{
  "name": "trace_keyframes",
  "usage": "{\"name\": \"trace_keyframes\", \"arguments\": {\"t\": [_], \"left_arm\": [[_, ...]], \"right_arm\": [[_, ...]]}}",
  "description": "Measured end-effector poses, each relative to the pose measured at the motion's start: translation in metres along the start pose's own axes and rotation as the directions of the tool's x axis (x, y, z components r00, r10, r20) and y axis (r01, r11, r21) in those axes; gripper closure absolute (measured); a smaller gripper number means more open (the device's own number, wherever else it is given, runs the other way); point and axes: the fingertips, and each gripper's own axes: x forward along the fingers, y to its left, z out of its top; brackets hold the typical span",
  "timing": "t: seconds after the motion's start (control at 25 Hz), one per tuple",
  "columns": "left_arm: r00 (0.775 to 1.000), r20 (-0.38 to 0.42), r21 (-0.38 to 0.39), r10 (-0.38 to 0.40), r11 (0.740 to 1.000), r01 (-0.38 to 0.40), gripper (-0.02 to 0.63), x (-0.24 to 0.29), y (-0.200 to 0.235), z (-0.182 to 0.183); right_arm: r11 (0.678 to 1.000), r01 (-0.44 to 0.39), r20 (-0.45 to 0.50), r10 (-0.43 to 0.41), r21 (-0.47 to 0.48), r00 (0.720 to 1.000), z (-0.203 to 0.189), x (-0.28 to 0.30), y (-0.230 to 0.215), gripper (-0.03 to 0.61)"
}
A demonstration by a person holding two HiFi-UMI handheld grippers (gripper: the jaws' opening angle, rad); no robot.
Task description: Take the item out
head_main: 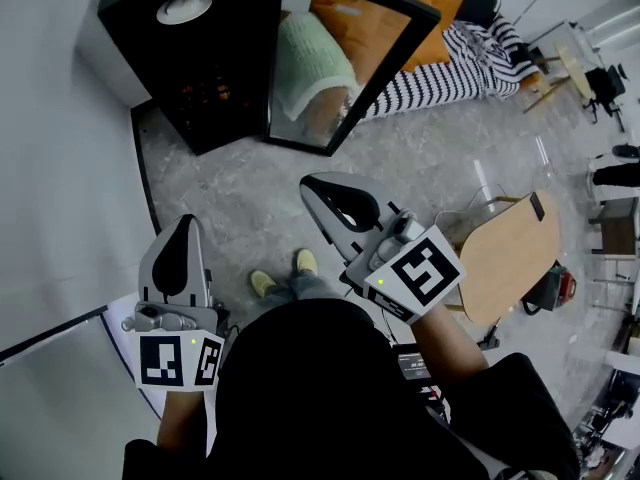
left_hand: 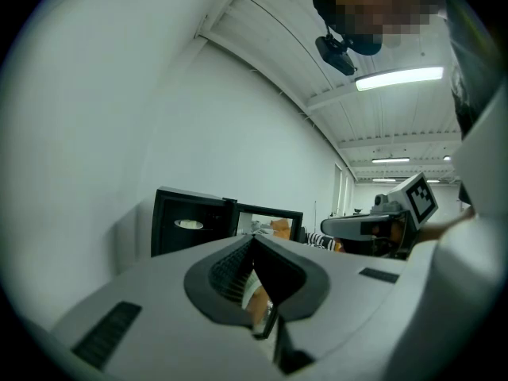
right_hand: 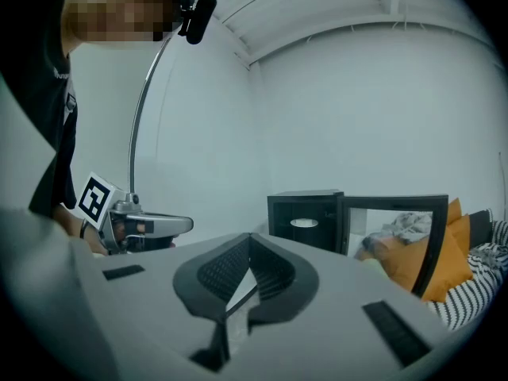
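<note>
A black cabinet stands on the floor ahead, its glass door swung open to the right. A flat white round item lies high inside it, also seen in the left gripper view and the right gripper view. My left gripper is held low at the left, well short of the cabinet, shut with nothing in it. The right gripper reaches a little further forward, below the door's lower edge, also shut and empty.
A white wall runs close along the left. A wooden chair stands at the right. A striped seat with orange cushions lies behind the door. The person's yellow shoes are on the grey floor between the grippers.
</note>
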Motion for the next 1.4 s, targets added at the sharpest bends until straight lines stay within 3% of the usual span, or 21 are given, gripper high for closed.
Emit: {"name": "trace_keyframes", "arguments": {"t": [0.84, 1.4], "left_arm": [[0.994, 0.086, -0.040, 0.074, 0.997, -0.071, 0.604, -0.060, 0.050, 0.008], [0.992, 0.096, -0.035, 0.083, 0.996, -0.080, 0.604, -0.050, 0.066, 0.015]], "right_arm": [[0.994, -0.063, -0.040, 0.060, -0.092, 0.997, -0.002, 0.031, 0.070, 0.574], [0.991, -0.086, -0.034, 0.083, -0.099, 0.996, -0.006, 0.061, 0.056, 0.574]]}}
